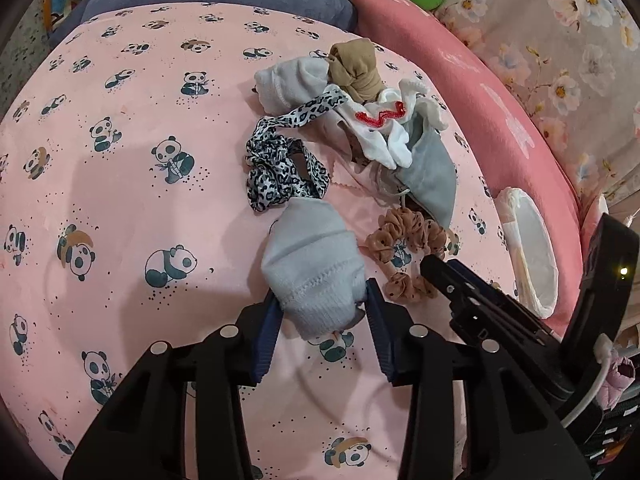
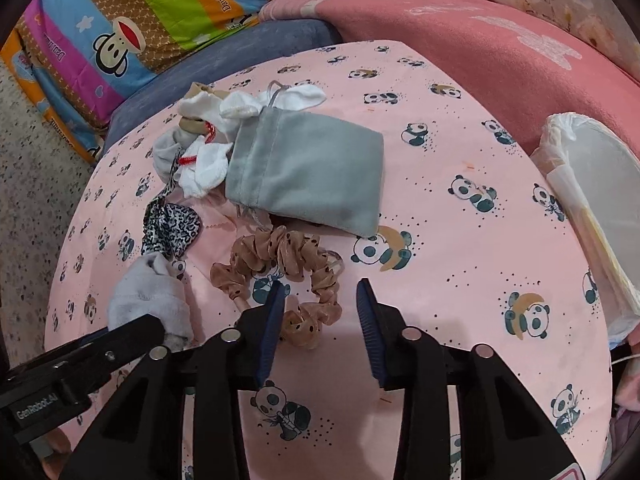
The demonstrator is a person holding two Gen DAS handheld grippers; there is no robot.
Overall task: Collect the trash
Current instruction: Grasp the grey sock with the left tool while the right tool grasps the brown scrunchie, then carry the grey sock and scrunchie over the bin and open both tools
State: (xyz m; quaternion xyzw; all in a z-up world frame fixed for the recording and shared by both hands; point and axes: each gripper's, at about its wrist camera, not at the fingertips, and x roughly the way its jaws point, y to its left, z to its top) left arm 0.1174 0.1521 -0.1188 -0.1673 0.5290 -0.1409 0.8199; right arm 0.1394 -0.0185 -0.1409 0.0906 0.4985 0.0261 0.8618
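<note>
On the panda sheet, left claw had closed on the near end of the grey sock, its length running away toward the pile, while right claw, jaws apart, straddled the scrunchie's near rim.

- The near end of the pale grey sock is hidden between the left gripper's jaws; whether the pads press it cannot be told.
- The brown scrunchie's near loop sits behind the right gripper's left finger.
- The white round pad is cut off by the right wrist view's edge.
- The pile of white socks and the grey pouch cover a pinkish item, too hidden to identify.
</note>
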